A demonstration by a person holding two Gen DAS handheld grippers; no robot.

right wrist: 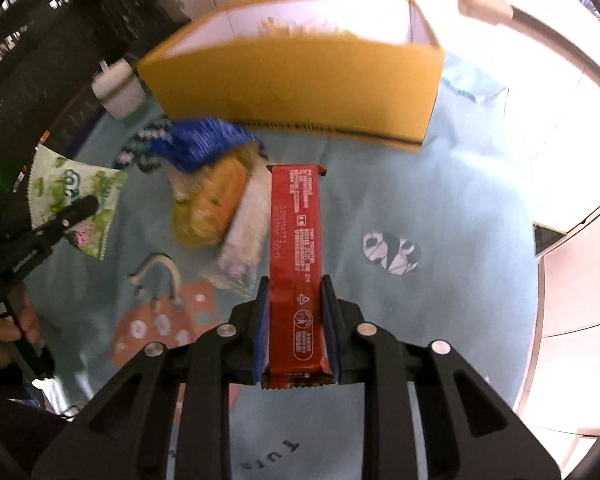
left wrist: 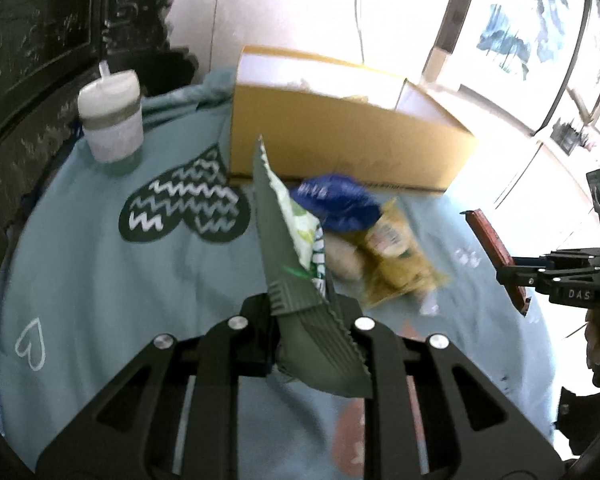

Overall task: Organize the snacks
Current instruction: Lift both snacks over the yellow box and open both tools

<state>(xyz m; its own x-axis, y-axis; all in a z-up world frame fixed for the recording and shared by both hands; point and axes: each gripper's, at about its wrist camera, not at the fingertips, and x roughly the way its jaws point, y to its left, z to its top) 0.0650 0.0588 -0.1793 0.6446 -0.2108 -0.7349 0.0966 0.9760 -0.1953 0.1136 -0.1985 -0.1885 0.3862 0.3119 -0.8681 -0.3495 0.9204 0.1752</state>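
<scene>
red bar wrapper [right wrist: 296,264]: glossy foil | box [left wrist: 340,136]: matt cardboard | tablecloth [left wrist: 100,280]: cloth

Right tool [right wrist: 295,300] clamps red bar [right wrist: 296,240]; cardboard box [right wrist: 300,84] beyond, snacks left

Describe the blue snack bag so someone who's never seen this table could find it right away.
Start at the open cardboard box at the back of the pale blue tablecloth. The blue bag lies right in front of the box, at the far end of the loose snack pile. It is the only deep blue packet; its nearest neighbour is a yellow bag.
</scene>
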